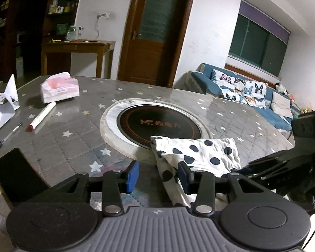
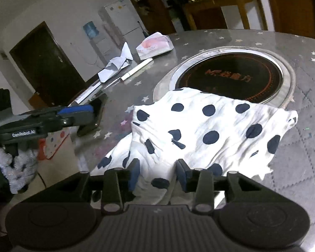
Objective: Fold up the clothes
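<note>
both grippers have their jaws spread. the left gripper point(image 1: 158, 176) stands with its blue pads wide apart, and the cloth point(image 1: 196, 155) lies under and past its right pad; whether that pad touches the fabric cannot be told. the right gripper point(image 2: 158, 174) is spread too, with a fold of the cloth point(image 2: 208, 130) rising between its pads, which are not pressed onto it.

one cloth, white with dark dots, lies crumpled on the table point(image 1: 73, 142) at the near edge, its far corner overlapping the rim of the one round cooktop point(image 1: 159, 126) set in the middle. in the right view the left gripper point(image 2: 77, 113) shows from the side, beside the cloth's left edge and apart from it.

counted on the table's left side: one tissue pack point(image 1: 59, 89), one white marker point(image 1: 42, 116), one pen point(image 1: 6, 140), one folded paper point(image 1: 4, 107) and one dark phone point(image 1: 19, 174). beyond the table stand one sofa point(image 1: 252, 96) and one door point(image 1: 155, 29).
</note>
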Demonstrator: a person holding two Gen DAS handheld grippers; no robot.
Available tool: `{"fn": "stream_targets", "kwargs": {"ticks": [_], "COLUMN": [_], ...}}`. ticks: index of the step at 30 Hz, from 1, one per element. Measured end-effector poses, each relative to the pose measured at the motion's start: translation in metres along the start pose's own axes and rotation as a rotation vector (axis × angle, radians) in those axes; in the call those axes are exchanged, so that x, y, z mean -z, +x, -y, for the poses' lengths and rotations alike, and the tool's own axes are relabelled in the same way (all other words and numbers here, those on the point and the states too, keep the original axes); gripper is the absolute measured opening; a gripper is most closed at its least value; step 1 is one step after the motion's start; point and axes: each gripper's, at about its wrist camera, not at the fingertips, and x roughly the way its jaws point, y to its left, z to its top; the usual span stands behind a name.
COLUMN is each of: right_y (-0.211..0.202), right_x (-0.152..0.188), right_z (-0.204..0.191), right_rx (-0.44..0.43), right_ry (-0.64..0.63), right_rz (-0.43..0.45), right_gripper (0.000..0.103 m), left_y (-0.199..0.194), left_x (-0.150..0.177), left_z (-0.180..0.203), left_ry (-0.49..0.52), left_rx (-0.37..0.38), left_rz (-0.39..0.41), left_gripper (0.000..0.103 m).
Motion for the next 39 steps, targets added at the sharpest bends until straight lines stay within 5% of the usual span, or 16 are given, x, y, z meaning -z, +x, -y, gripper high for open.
{"fn": "stream_targets", "kwargs": {"ticks": [2,8,12,16,22,29,32,39], "right_y": [-0.005,-0.035,-0.042,-0.049,-0.041,-0.033,-0.047,-0.06], "right_x": [0.001,0.016,0.035,0.044,0.046,0.062,0.056,0.013], "right_z": [-0.011,-0.081,-0.112,-0.12,-0.107,-0.095,-0.086,-0.045], "right_rx": [0.005,0.088,0.08,0.016,0.046,-0.006,-0.028,0.119], "right_ry": [-0.065,-0.54,-0.731,-0.718,-0.564,-0.465,-0.413,-0.314], "right_rz": [0.02,0.095,0.051,0.007,-0.034,-0.074,-0.055,0.056], "right_gripper": [0.017,0.017,0.024,0.025,0.025,0.026,0.026,0.034], "left_y": [-0.003,-0.013,-0.017,-0.017,-0.006,0.018,0.025,0.02], "left_x": [-0.001,-0.008,-0.013,-0.014,-0.008,0.027,0.038,0.029], "left_z": [-0.002,-0.005,-0.003,0.002,0.015,0.049,0.052,0.058], "left_ry": [-0.002,-0.008,-0.01,0.002,0.006,0.108,0.15,0.162], "left_rx": [-0.006,-0.018,-0.009,0.011,0.082,0.213,0.204,0.233], "left_rz": [0.007,0.042,0.062,0.06,0.034,-0.084,-0.126,-0.103], "left_gripper": [0.045,0.047,0.049,0.049,0.047,0.022,0.021,0.022]}}
